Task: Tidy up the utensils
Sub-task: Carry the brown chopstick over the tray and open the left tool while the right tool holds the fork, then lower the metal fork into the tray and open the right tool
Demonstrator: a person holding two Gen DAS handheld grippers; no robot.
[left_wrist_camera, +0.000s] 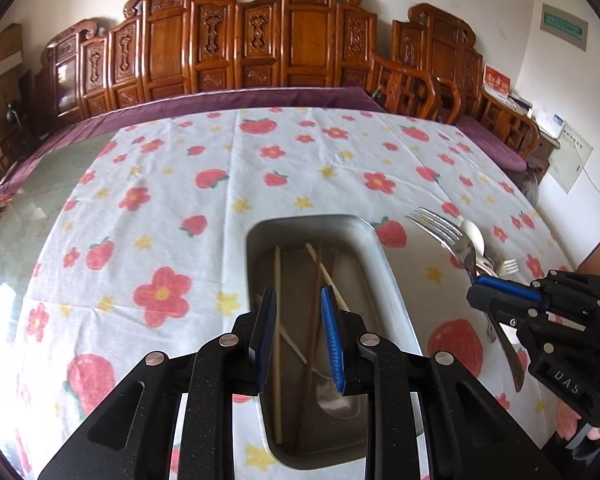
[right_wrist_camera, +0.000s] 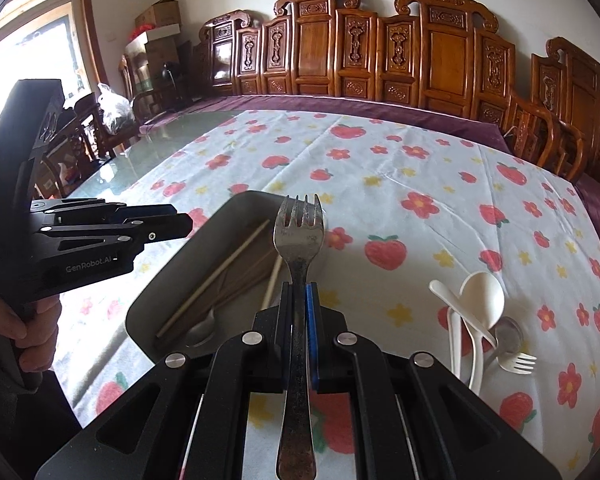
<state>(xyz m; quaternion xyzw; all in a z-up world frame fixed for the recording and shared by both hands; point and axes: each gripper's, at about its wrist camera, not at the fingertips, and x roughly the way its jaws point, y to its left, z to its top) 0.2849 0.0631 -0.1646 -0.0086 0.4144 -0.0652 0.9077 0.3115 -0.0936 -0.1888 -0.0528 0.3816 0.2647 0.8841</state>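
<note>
Carved wooden chairs (left_wrist_camera: 236, 40) line the wall behind a table (left_wrist_camera: 40, 208) spread with a strawberry-print cloth (right_wrist_camera: 400, 168). The right tool (right_wrist_camera: 300, 292) pinches a metal fork (right_wrist_camera: 299, 232) by its handle, tines pointing forward, just above the right edge of a metal tray (left_wrist_camera: 384, 264). The left tool (left_wrist_camera: 298, 300) hovers over that tray, blue pads spread, above chopsticks (left_wrist_camera: 277, 320) and a spoon (right_wrist_camera: 202, 326). White plastic spoons (right_wrist_camera: 476, 304) and a small fork (right_wrist_camera: 518, 362) lie on the cloth right of the tray.

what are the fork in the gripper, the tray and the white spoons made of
Fork: metal, dull and tarnished, with grey sheen and dark speckling. Tray: looks like brushed metal, matte grey with soft reflections. White spoons: likely plastic, opaque cream, smooth, no glint.
</note>
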